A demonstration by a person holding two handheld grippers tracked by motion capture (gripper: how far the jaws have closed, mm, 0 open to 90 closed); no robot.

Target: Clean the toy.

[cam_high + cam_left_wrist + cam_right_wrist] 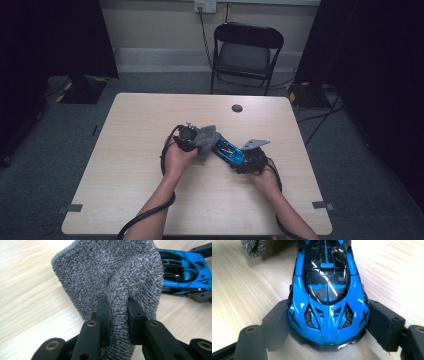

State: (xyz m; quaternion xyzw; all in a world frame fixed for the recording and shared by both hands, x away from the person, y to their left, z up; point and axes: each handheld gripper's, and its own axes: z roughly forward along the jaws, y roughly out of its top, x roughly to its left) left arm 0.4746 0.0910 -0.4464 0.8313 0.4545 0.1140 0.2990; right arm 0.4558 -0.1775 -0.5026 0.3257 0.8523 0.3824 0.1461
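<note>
The left gripper (117, 312) had its jaws pressed tight on a fold of the grey cloth (110, 277), and the cloth hung over one end of the blue toy car (328, 297), so that end was hidden in the left gripper view. The right gripper (328, 327) had its jaws clamped on the two sides of the car at its other end, with the pads touching the blue body. In the right gripper view the far end of the car was cut off at the top edge of the picture, and only a small bit of cloth showed there. In the high view the car (229, 150) and the cloth (206, 137) sat near the middle of the table (130, 165), a bit toward the right edge. The two hands and the grippers covered much of them, so small parts were hard to make out. The bare wood lay wide on all sides, out to every edge and corner. A small dark round hole (237, 108) sat near the far edge, well apart from the car. A black chair (246, 52) stood past the far edge.
</note>
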